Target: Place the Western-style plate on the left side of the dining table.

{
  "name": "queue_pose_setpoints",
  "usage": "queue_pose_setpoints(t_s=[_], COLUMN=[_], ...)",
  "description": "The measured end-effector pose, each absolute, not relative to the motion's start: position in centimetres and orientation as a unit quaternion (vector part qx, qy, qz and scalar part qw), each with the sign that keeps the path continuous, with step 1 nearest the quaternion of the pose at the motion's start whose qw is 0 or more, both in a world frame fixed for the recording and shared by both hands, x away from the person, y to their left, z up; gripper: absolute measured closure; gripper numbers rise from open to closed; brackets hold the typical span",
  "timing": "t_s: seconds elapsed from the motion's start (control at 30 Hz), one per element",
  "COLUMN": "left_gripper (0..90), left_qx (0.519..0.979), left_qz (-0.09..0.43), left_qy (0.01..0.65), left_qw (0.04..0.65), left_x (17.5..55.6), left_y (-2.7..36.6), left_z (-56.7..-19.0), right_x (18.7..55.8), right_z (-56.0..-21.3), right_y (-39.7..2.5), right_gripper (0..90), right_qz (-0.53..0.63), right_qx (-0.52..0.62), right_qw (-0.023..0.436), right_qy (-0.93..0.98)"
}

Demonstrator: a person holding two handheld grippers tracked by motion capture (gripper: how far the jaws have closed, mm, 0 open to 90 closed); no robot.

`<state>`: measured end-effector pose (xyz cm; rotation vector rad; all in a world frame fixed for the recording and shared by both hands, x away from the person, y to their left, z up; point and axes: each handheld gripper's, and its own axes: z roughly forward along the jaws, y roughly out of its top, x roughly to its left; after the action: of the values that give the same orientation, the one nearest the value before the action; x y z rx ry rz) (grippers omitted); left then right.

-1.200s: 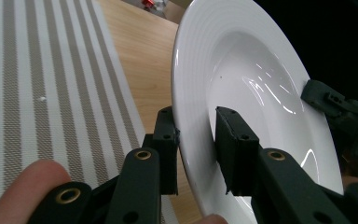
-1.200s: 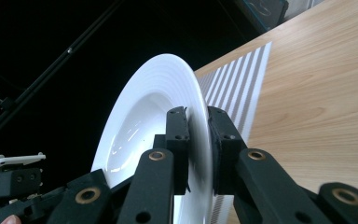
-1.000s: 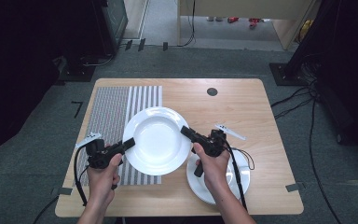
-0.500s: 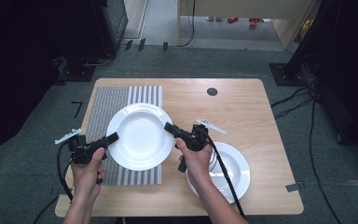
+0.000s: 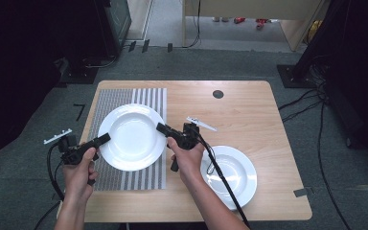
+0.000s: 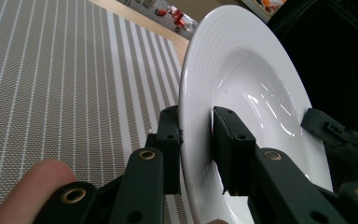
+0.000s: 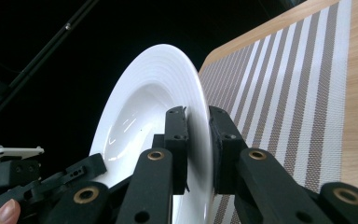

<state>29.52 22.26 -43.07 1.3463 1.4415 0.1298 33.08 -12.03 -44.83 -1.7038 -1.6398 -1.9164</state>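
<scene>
Holding one white plate [image 5: 132, 136] over one striped mat [image 5: 106, 103], left gripper [image 5: 103, 140] and right gripper [image 5: 163, 128] each clamped on its rim, second plate [image 5: 237, 175] on table [image 5: 249, 110]

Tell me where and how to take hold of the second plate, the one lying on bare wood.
Grip the plate by its broad flat rim, one jaw above and one below. It lies flat with a sunken centre. Come from its far-right edge; the right gripper arm crosses its near-left side.
</scene>
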Motion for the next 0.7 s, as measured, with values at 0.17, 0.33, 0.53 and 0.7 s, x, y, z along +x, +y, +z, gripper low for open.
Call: queue_pose_setpoints(t_s=[0.17,0.33,0.53,0.7], left_gripper=[73.5,73.5,73.3,73.0], left_qx=[0.567,0.564,0.557,0.555], left_qz=[0.054,0.056,0.058,0.058], left_qy=[0.616,0.623,0.636,0.649], left_qw=[0.545,0.538,0.530,0.517], left_x=[30.1,30.8,31.9,32.9], left_y=[22.8,23.4,24.2,24.9], left_z=[-43.6,-44.2,-45.2,-46.3], right_x=[33.9,34.9,36.2,37.3], right_z=[-45.3,-45.9,-46.8,-47.8], right_y=[-11.3,-10.6,-9.6,-8.8], right_gripper=[80.5,80.5,80.8,80.7], right_qz=[-0.624,-0.617,-0.609,-0.598], right_qx=[-0.562,-0.567,-0.572,-0.579], right_qw=[0.053,0.061,0.071,0.078], right_qy=[-0.540,-0.543,-0.544,-0.549])
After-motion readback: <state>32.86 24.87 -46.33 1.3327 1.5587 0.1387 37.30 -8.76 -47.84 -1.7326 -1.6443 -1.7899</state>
